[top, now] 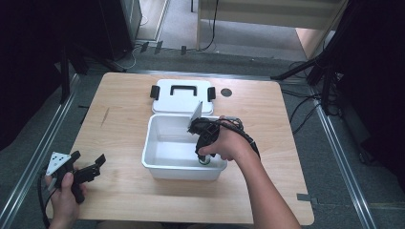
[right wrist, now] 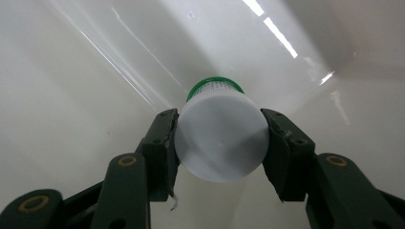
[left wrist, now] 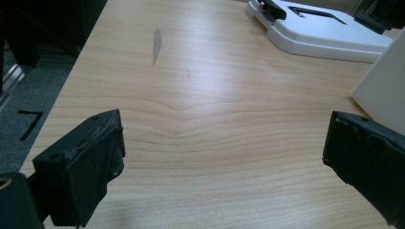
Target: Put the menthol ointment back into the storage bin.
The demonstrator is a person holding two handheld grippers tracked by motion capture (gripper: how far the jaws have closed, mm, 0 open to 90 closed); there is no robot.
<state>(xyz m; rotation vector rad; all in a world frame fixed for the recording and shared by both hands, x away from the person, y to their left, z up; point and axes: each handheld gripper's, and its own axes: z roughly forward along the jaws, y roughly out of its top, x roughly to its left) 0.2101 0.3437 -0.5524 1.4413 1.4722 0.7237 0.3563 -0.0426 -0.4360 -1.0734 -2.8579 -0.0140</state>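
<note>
1. White plastic with a green cap at its far end: a small bottle (right wrist: 220,138) sits clamped between the two jaws of the right gripper (right wrist: 220,143), one pad pressed to each side of its body. In the high view only a dark green bit of it (top: 206,161) peeks out under the hand.
2. That bottle is inside the white bin (top: 157,125), low down near the front right corner, close to the floor of the bin; I cannot tell whether it touches the bottom yet.
3. The right hand (top: 229,143) reaches over the bin's rim, with the right gripper (top: 204,155) pointing down into it.
4. My guess is that the bottle is being placed in the bin, though it could equally be coming out.
5. If placing, the next move calls for parting the jaws once the bottle rests, then lifting straight up clear of the near wall.
6. Behind the bin, the lid (top: 181,96) lies flat on the wooden table (top: 124,124), its black handle and latches up.
7. The left gripper (top: 88,169) idles near the table's front left corner, jaws spread wide with nothing between them.
</note>
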